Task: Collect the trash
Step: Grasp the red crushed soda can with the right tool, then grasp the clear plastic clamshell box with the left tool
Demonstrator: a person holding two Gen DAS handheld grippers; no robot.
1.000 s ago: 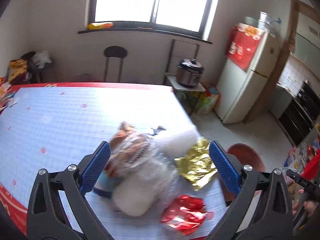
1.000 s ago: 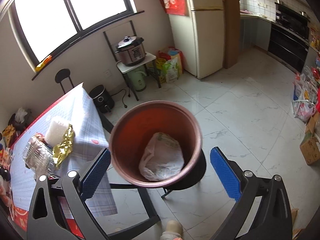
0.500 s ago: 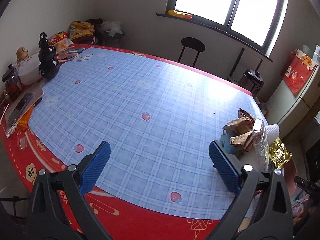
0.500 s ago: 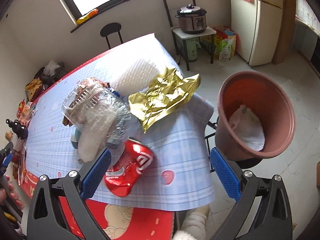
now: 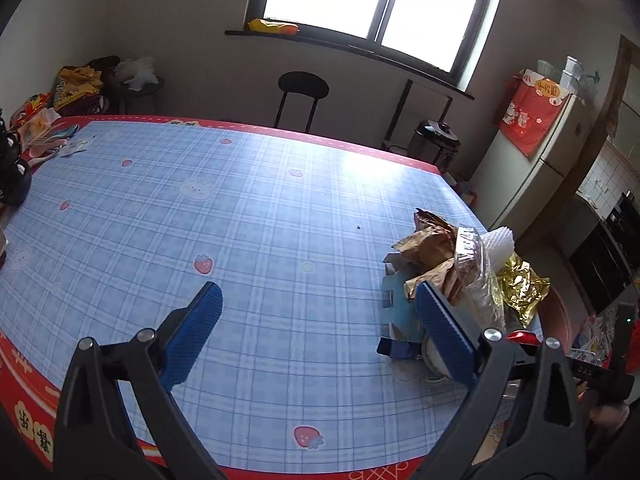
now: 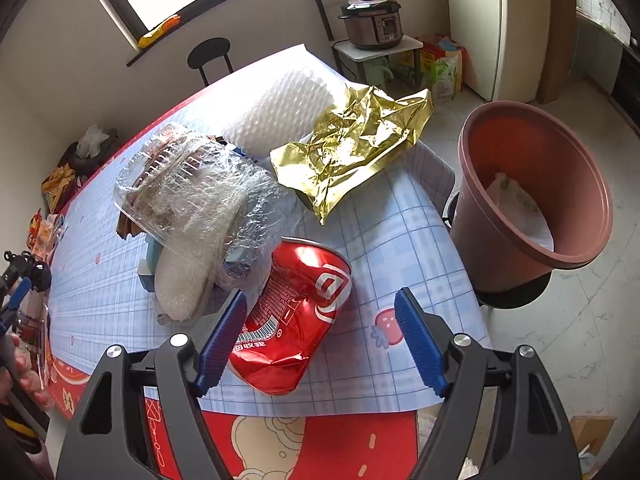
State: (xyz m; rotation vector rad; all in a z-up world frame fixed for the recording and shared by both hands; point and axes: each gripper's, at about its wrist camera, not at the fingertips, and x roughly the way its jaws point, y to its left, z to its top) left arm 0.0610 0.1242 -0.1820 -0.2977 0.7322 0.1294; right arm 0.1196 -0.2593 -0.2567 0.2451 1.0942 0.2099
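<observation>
A crushed red can [image 6: 296, 312] lies near the table's front corner, between the blue pads of my right gripper [image 6: 320, 326]. Its jaws are closing and the pads stand clear of the can. Behind it lie a clear plastic tray wrapped in film [image 6: 196, 196], a gold foil wrapper [image 6: 352, 148] and white foam netting [image 6: 280, 108]. A brown bin [image 6: 532, 192] with a white bag inside stands off the table's right edge. My left gripper [image 5: 316, 320] hangs open over bare tablecloth, left of the trash heap [image 5: 452, 272].
The table [image 5: 200, 200] has a blue checked cloth with a red border. A black stool [image 5: 304, 88], a rice cooker [image 6: 372, 20] on a small stand and a fridge [image 5: 536, 160] stand beyond. Clutter sits at the table's far left.
Both views swung from the bin and the trash heap to the table. The right gripper came down over the red can and its jaws narrowed. The left gripper moved left of the heap.
</observation>
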